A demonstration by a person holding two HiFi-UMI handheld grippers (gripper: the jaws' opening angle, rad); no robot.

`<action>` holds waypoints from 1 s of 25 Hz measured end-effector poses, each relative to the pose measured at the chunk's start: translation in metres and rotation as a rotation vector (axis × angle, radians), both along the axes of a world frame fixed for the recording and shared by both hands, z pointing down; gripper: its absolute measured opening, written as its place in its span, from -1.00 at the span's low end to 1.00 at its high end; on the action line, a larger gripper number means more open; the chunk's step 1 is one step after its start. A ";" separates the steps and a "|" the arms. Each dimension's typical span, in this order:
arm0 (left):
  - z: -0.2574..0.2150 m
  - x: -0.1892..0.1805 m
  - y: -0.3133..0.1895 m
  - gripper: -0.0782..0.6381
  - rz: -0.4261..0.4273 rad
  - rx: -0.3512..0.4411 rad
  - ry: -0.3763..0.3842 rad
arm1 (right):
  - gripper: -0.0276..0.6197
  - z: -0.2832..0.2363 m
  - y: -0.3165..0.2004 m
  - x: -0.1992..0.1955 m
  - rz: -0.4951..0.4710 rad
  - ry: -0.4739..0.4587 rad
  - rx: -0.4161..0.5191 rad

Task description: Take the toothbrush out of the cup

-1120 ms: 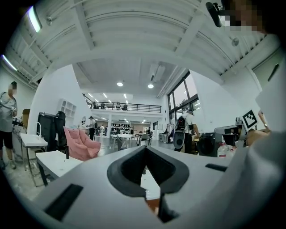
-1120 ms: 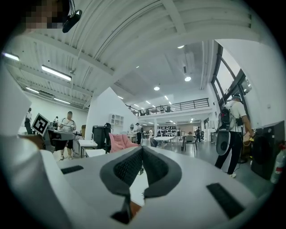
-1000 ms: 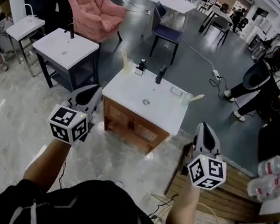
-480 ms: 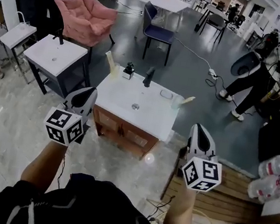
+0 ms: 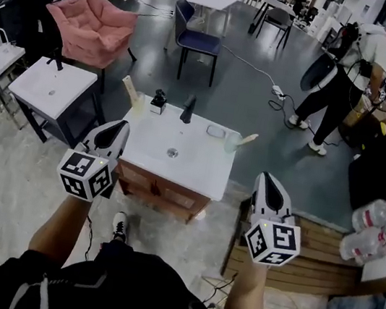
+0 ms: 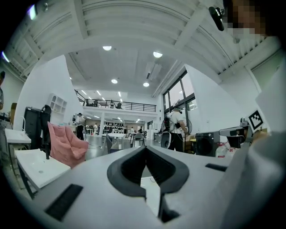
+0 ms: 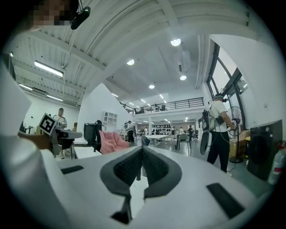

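A clear cup (image 5: 231, 143) stands at the right end of the white sink vanity (image 5: 150, 156), with a pale toothbrush (image 5: 249, 137) leaning out of it to the right. A second cup with a tall brush (image 5: 131, 93) stands at the vanity's back left corner. My left gripper (image 5: 119, 128) is shut and empty, level, at the vanity's front left corner. My right gripper (image 5: 268, 179) is shut and empty too, off the vanity's front right and short of the cup. In the left gripper view its jaws (image 6: 145, 150) meet; in the right gripper view the right gripper (image 7: 142, 150) does likewise.
On the vanity stand a black faucet (image 5: 187, 109), a soap bottle (image 5: 159, 100) and a soap dish (image 5: 216, 131). Another white sink table (image 5: 50, 87) and a pink armchair (image 5: 92, 22) are at left. A wooden pallet (image 5: 313, 245) and water bottles (image 5: 369, 232) lie at right. A person (image 5: 349, 62) stands behind.
The vanity has come nearer and slid left in the head view as I walked toward it. Both grippers travelled with me and stayed shut.
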State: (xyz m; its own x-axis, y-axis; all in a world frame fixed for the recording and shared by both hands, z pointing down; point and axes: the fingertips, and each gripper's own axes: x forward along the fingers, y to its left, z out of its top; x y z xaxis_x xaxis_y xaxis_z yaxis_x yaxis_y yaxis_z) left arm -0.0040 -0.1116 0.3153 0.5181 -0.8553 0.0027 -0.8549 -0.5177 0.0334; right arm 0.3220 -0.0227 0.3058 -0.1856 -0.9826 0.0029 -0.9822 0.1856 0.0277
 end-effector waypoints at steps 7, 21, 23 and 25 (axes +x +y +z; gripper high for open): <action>0.012 -0.026 -0.077 -0.77 0.056 -0.017 0.019 | -0.90 0.002 -0.054 -0.026 0.057 0.037 -0.019; 0.018 -0.088 -0.196 -0.77 0.118 -0.037 0.027 | -0.90 0.010 -0.159 -0.078 0.137 0.001 -0.056; 0.017 -0.095 -0.207 -0.77 0.114 -0.033 0.037 | -0.90 0.009 -0.170 -0.081 0.145 0.002 -0.053; 0.017 -0.100 -0.215 -0.77 0.123 -0.030 0.044 | -0.90 0.007 -0.181 -0.083 0.156 0.001 -0.049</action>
State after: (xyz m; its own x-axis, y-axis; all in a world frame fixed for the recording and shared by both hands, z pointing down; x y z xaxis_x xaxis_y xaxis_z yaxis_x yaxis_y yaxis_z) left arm -0.1037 -0.3271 0.3320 0.6193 -0.7851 0.0027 -0.7824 -0.6168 0.0863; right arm 0.2392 -0.2033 0.3128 -0.0303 -0.9982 0.0520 -0.9992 0.0315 0.0232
